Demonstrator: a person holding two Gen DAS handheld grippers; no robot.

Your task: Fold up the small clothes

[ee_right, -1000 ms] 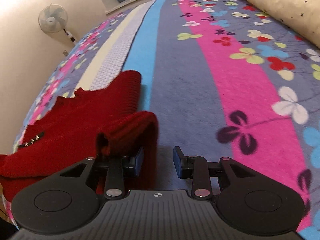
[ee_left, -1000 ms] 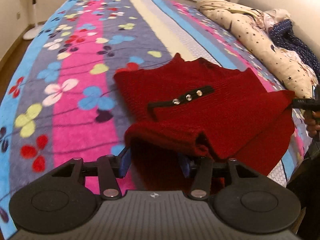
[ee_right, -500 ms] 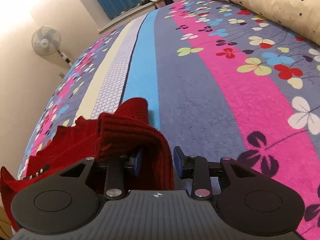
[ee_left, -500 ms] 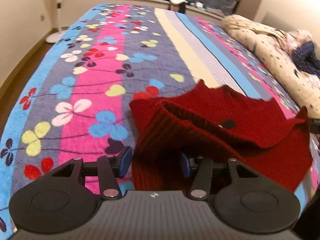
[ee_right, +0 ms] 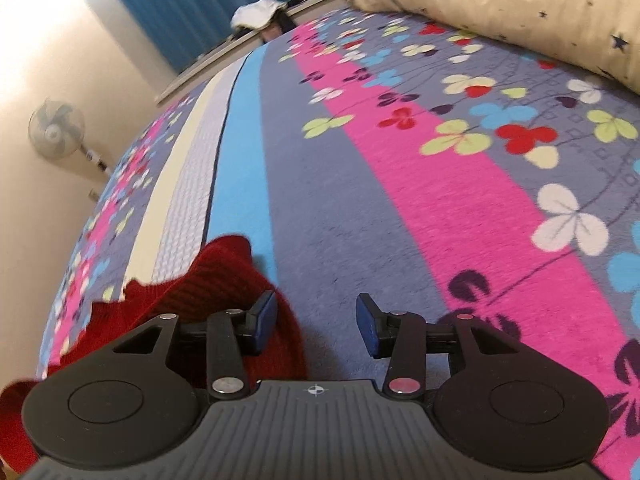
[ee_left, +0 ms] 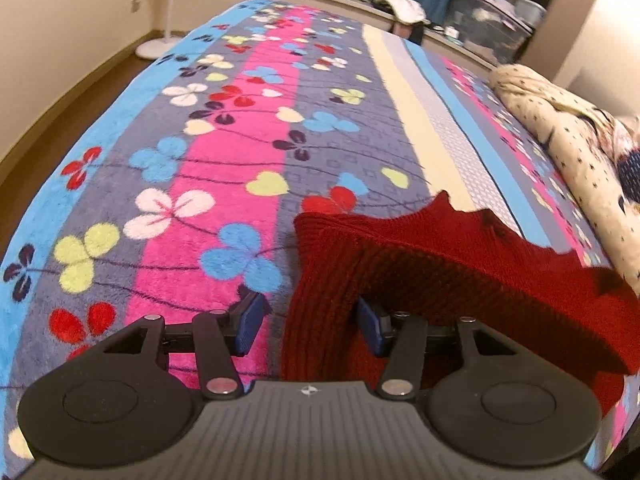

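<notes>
A red knit sweater (ee_left: 440,256) lies on the flowered bed blanket (ee_left: 200,140), its near part raised in a fold. My left gripper (ee_left: 310,326) stands open. The fold drapes over its right finger and hangs between the jaws, while blanket shows between the cloth and the left pad (ee_left: 250,322). In the right wrist view the sweater (ee_right: 224,276) lies at the lower left, beside and under the left finger. My right gripper (ee_right: 316,326) is opening, with only blanket between its pads.
A cream star-print quilt (ee_left: 568,148) is bunched along the bed's right side (ee_right: 500,4). A standing fan (ee_right: 56,130) is by the left wall. A ledge with a white cloth (ee_left: 400,2) and clutter runs past the bed's far end.
The sweater's near edge was lifted and carried over the body, so the black button strip is now hidden. The right jaws widened and the cloth now lies outside them.
</notes>
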